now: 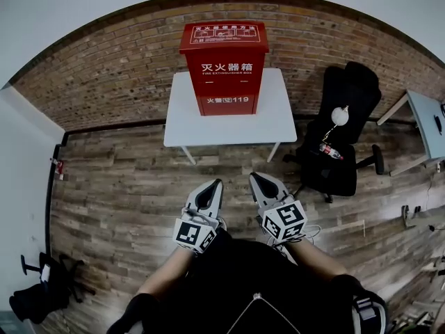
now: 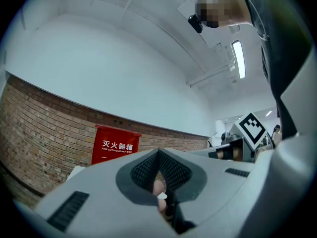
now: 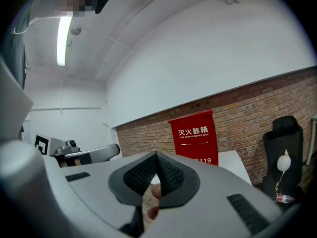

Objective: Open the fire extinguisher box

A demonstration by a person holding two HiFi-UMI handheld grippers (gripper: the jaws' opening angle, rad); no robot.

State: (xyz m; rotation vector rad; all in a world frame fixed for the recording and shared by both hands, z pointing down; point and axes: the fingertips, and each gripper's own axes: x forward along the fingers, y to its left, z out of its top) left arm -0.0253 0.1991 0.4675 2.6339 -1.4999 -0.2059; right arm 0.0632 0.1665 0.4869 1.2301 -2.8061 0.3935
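A red fire extinguisher box [image 1: 224,67] with white lettering stands upright and closed on a white table [image 1: 188,120] against the brick wall. It also shows in the left gripper view, where the box [image 2: 115,145] is far ahead, and in the right gripper view as the same box [image 3: 194,137]. My left gripper [image 1: 216,184] and right gripper [image 1: 254,177] hover side by side over the wooden floor, well short of the table. Both have their jaws shut with nothing between them, seen as the left gripper [image 2: 158,152] and the right gripper [image 3: 156,155].
A black office chair [image 1: 341,141] carrying a bottle and a white round thing stands right of the table. A grey desk [image 1: 427,120] is at the far right. Dark bags [image 1: 38,284] lie on the floor at the lower left.
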